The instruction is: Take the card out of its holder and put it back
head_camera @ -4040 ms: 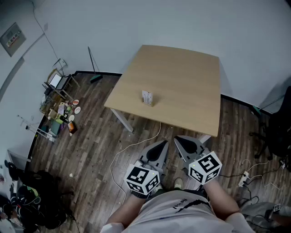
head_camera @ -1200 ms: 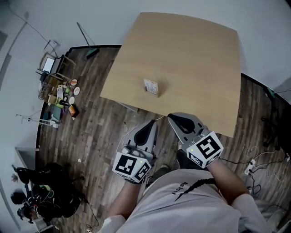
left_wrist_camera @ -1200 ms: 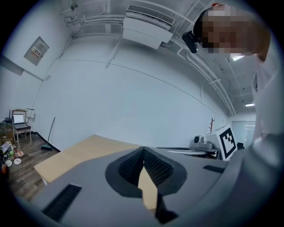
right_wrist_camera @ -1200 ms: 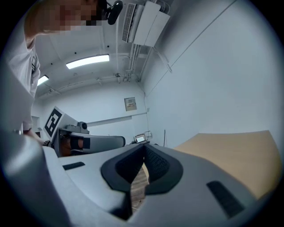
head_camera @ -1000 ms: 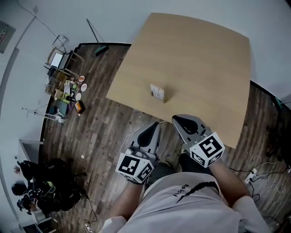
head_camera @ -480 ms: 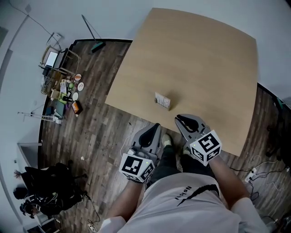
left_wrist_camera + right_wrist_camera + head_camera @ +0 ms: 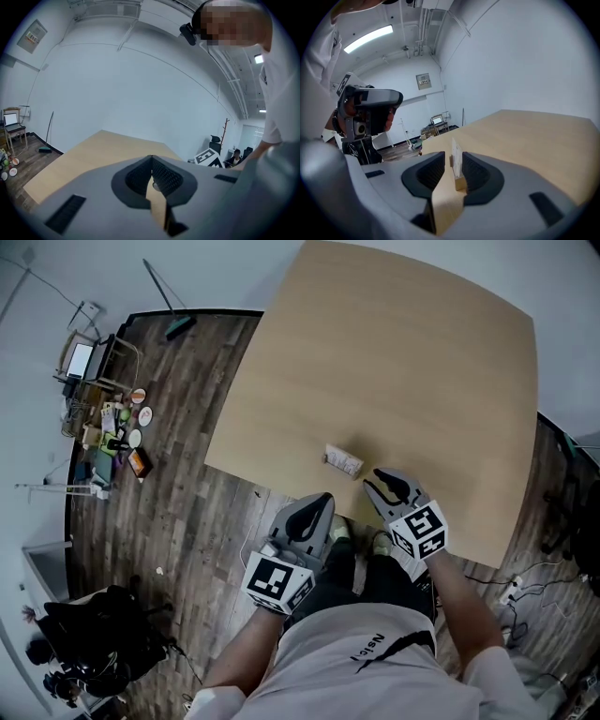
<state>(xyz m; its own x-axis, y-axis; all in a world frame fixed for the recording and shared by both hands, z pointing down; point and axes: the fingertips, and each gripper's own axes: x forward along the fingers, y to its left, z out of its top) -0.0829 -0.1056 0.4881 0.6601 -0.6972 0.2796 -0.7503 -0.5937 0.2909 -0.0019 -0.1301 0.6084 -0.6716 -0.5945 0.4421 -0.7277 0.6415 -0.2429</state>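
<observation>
A white card (image 7: 343, 461) stands upright in a small wooden holder (image 7: 460, 182) near the front edge of the light wooden table (image 7: 422, 371). My right gripper (image 7: 375, 480) hovers over the table just short of the holder. Its jaws are opening. In the right gripper view the card (image 7: 455, 158) shows in the gap of the right gripper (image 7: 451, 154), and the pads do not press on it. My left gripper (image 7: 323, 499) hangs off the table's front edge above the floor. In the left gripper view this gripper (image 7: 151, 158) is shut and holds nothing.
Dark plank floor (image 7: 187, 484) runs along the table's left side, with a cluttered rack (image 7: 108, 423) and a broom (image 7: 167, 306) by the wall. Cables and a power strip (image 7: 514, 589) lie at the right. An office chair (image 7: 215, 140) stands far behind.
My right gripper has come forward over the table edge towards the card holder and its jaws have parted. The left gripper has stayed below the edge, still shut.
</observation>
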